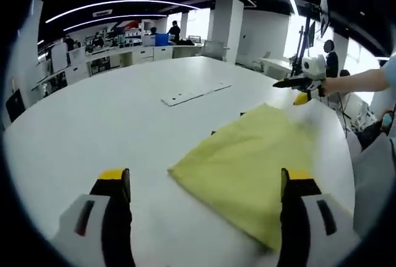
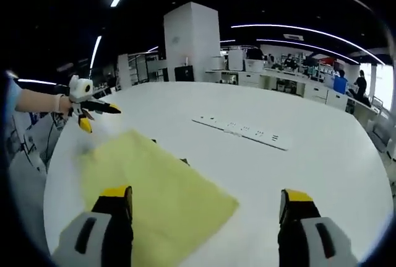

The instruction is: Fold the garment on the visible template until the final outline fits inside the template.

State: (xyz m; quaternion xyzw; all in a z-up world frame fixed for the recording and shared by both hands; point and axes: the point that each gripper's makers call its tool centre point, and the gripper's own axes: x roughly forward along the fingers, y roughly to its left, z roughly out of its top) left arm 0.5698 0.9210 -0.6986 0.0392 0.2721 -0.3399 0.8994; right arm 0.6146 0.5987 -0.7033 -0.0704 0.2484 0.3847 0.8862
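Covering its template almost wholly, yellow garment [image 1: 257,161] lies folded between open left claw [image 1: 207,186] and open right claw [image 2: 207,204]

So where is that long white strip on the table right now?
The strip lies flat on the white table, beyond the yellow garment; in the right gripper view it sits right of the garment.

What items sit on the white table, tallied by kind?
Yellow garment: 1
White power strip: 1
Total: 2
Dark template marks peek out at the garment's far edge; too little shows to count.
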